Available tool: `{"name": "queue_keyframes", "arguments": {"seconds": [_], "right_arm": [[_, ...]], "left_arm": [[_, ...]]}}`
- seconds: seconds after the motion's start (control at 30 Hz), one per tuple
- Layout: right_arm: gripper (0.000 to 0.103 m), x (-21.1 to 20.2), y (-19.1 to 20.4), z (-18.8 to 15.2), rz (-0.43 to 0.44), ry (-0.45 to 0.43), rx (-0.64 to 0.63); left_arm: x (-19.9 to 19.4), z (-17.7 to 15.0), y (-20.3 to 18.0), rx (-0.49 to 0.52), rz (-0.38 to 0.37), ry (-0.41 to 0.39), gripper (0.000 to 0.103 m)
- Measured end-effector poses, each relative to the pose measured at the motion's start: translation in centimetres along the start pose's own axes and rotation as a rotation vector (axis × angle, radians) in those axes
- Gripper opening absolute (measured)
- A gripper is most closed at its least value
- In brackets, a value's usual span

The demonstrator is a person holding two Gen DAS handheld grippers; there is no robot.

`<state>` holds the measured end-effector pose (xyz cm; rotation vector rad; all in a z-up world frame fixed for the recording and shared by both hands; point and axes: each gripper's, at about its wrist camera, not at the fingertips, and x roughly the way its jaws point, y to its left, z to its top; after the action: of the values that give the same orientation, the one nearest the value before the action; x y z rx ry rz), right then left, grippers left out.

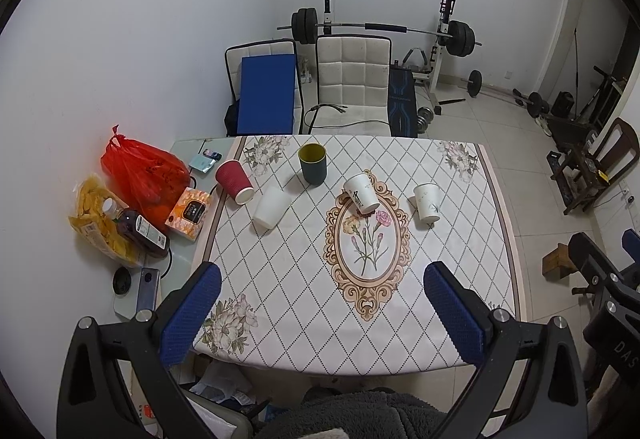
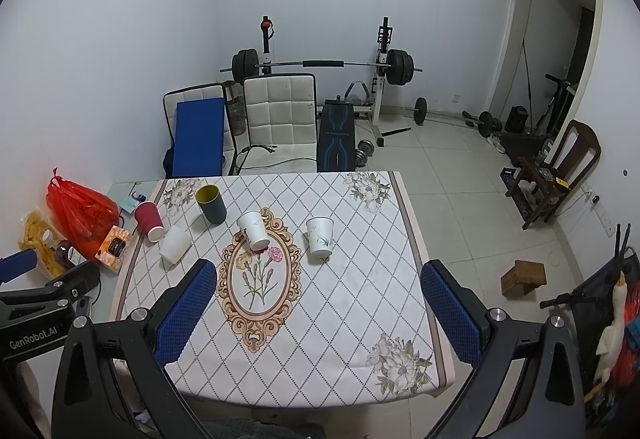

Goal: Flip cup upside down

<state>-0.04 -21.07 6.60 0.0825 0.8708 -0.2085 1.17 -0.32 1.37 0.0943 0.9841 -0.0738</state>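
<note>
Several cups stand on the patterned tablecloth [image 1: 304, 279]. A dark green cup with a yellow inside [image 1: 312, 163] [image 2: 211, 203] stands mouth up at the back. A red ribbed cup [image 1: 234, 181] [image 2: 149, 220], a plain white cup [image 1: 271, 206] [image 2: 175, 244] and two printed white paper cups [image 1: 361, 192] [image 1: 427, 202] [image 2: 253, 229] [image 2: 320, 236] stand nearby. My left gripper [image 1: 320, 315] is open and empty above the table's near edge, well short of the cups. My right gripper [image 2: 320, 315] is open and empty, also above the near edge.
A red plastic bag [image 1: 142, 169], a bag of chips [image 1: 100, 227], a bottle [image 1: 136, 229] and an orange box [image 1: 189, 213] lie left of the cloth. White chairs [image 1: 352, 79] and a barbell rack [image 1: 384, 29] stand behind the table. A small wooden stool [image 2: 524, 276] is on the floor at right.
</note>
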Motion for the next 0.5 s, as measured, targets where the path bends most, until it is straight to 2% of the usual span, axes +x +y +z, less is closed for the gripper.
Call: {"name": "queue_keyframes", "arguments": {"seconds": [0.27, 0.5], "right_arm": [[0.103, -0.2, -0.1, -0.1, 0.005, 0.001, 0.011], [0.103, 2.4, -2.5, -1.5, -0.01, 0.058, 0.077]], "left_arm": [[0.2, 0.3, -0.1, -0.004, -0.002, 0.004, 0.103], [3.5, 0.1, -2.1, -0.003, -0.006, 0.036, 0.103]]}}
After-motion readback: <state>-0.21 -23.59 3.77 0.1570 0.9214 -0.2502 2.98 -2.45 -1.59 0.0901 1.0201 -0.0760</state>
